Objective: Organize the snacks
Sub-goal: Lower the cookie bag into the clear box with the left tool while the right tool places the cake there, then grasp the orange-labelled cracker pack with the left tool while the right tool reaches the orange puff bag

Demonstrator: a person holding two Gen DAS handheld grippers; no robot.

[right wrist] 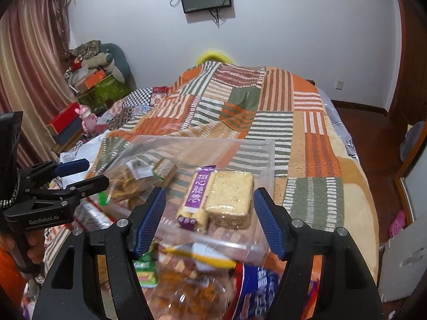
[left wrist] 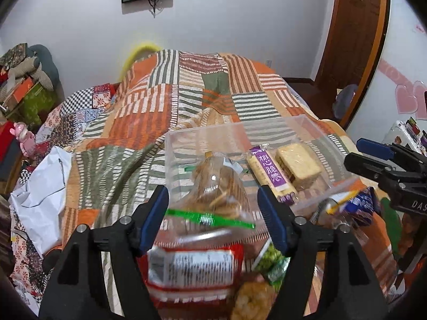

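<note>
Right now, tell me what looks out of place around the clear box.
The clear plastic box holds only a purple-label roll pack, a pale wafer block and a biscuit bag. Other packets, like the red-edged one and a blue one, lie loose outside its near wall.

One clear plastic box [right wrist: 267, 157] is sitting on one patchwork blanket [right wrist: 315, 122]. Four packs are lying inside it: one bag of biscuits [right wrist: 128, 181], one brown bar [right wrist: 166, 170], one purple-labelled roll pack [right wrist: 196, 200], one pale cake block [right wrist: 232, 197]. Two grippers are showing, left [left wrist: 213, 218] and right [right wrist: 209, 220].
</note>
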